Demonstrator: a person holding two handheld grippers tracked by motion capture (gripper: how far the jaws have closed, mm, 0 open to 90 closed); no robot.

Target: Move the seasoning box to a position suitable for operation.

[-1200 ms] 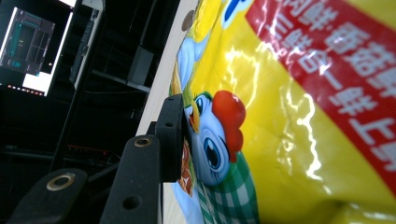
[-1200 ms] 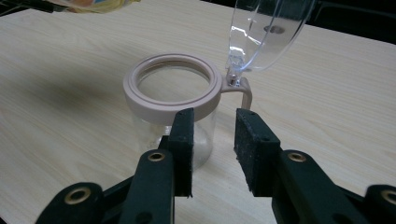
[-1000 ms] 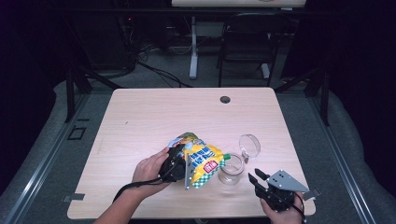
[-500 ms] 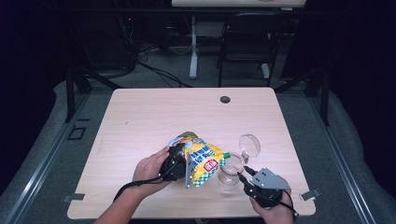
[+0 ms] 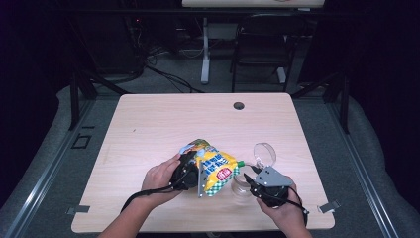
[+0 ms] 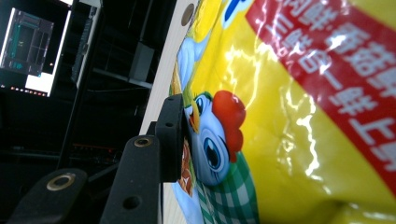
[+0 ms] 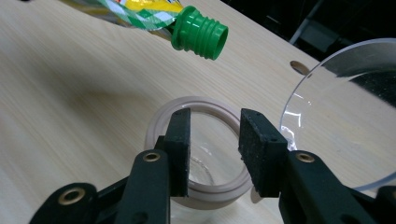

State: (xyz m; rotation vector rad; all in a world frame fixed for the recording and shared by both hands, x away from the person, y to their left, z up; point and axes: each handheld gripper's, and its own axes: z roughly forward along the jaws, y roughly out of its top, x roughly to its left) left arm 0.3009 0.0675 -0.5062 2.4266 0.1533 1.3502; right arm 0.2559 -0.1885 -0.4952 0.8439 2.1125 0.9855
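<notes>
pouch [image 5: 216, 171]: yellow, green spout | left claw [image 5: 190, 171]: gripping it | right claw [image 5: 253, 182]: parted, empty

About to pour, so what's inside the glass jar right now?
The jar looks empty: through its open mouth I see bare glass bottom. The right claw covers the near rim.

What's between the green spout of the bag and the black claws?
The open glass jar sits there: in the right gripper view its rim lies below the green spout, just past the right gripper.
</notes>
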